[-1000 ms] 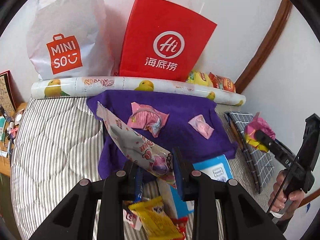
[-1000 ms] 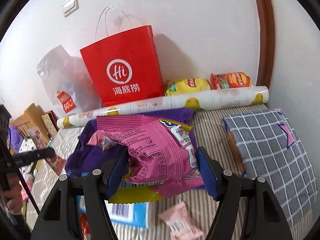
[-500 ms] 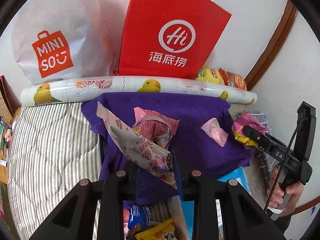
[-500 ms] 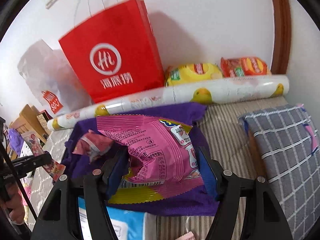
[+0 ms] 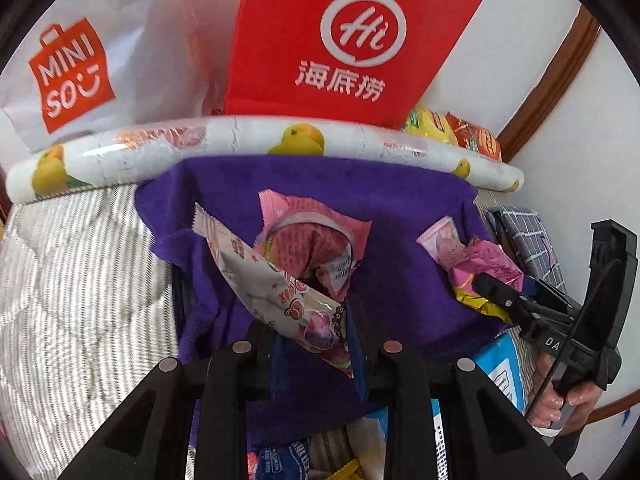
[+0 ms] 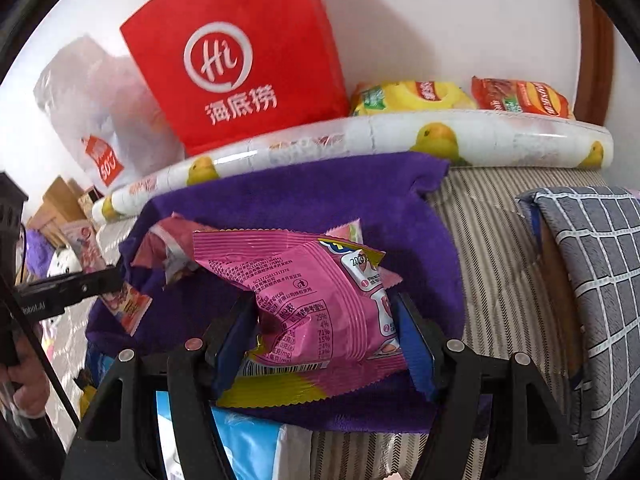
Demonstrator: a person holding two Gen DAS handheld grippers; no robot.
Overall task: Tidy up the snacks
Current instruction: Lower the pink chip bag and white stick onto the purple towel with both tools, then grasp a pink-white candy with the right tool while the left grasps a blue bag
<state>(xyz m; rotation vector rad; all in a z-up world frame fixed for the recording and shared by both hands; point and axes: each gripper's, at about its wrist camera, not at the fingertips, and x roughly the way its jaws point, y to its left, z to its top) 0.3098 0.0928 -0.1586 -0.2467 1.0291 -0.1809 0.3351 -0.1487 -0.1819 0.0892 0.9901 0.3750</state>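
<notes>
While both grippers hang over the purple cloth (image 5: pixel 400 208), each one grasps a snack. The left gripper (image 5: pixel 316 340) has its jaws clenched on the lower end of a long white snack packet (image 5: pixel 272 288), which slants up and away over the near left part of the purple cloth. The right gripper (image 6: pixel 324 340) has its jaws closed on the sides of a pink snack bag (image 6: pixel 320 300), held just above the near middle of the purple cloth; the bag's printed back faces the right wrist camera and its yellow lower edge hangs below the jaws.

On the purple cloth itself lie a crumpled pink wrapper (image 5: pixel 312 236) near its centre and a small pale pink packet (image 5: pixel 444 240) toward its right side, close beside the pink snack bag as seen from the left wrist view. The purple cloth is spread on a striped bed (image 5: pixel 80 280).

Along the far edge of the purple cloth lies a long roll printed with yellow ducks (image 5: pixel 256 140). Behind that roll stand a red paper bag (image 5: pixel 352 40) and, to its left, a white Miniso bag (image 5: pixel 80 72); to the right of the red bag lie a yellow chip bag (image 6: pixel 412 96) and a red chip bag (image 6: pixel 520 98). Right of the purple cloth sits a grey checked cushion (image 6: pixel 592 280). At its near edge a blue and white pack (image 6: pixel 248 444) shows from under the cloth.
</notes>
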